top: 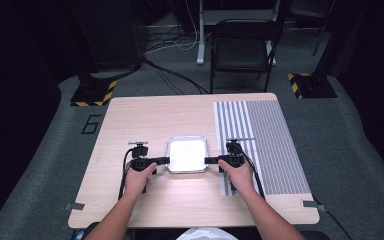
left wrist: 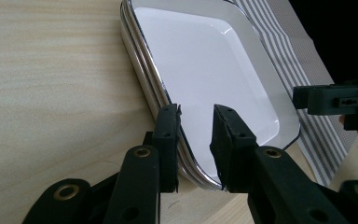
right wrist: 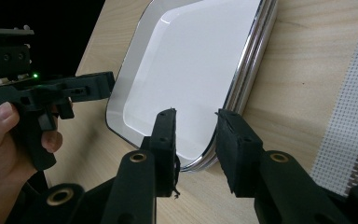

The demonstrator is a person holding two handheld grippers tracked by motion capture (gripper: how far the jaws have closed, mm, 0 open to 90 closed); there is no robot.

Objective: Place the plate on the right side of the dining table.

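Tray [top: 187, 154] lies on the table [top: 145, 120], near its middle, toward the person's edge. Striped mat [top: 265, 140] lies to the tray's right. Left gripper [top: 163, 161] stands at the tray's left rim, right gripper [top: 211, 160] at its right rim. Chair [top: 244, 47] stands behind the table.

A: What blocks the middle of the table [top: 145, 112]?

B: A white tray [top: 187, 154] lying flat there. The left gripper [top: 166, 160] is at its left rim, the right gripper [top: 208, 160] at its right rim, so both sides are taken.

A: Any room at those jaws?

B: Both pairs stand parted. In the left gripper view, the rim [left wrist: 154, 91] runs between the jaws; in the right gripper view likewise.

A: Where can a hand pass?

B: Bare wood lies beyond the tray, to its left, and along the near edge. A striped cloth [top: 265, 137] lies flat on the right side.

A: Beyond the table?

B: A chair [top: 244, 47] stands behind the far edge.
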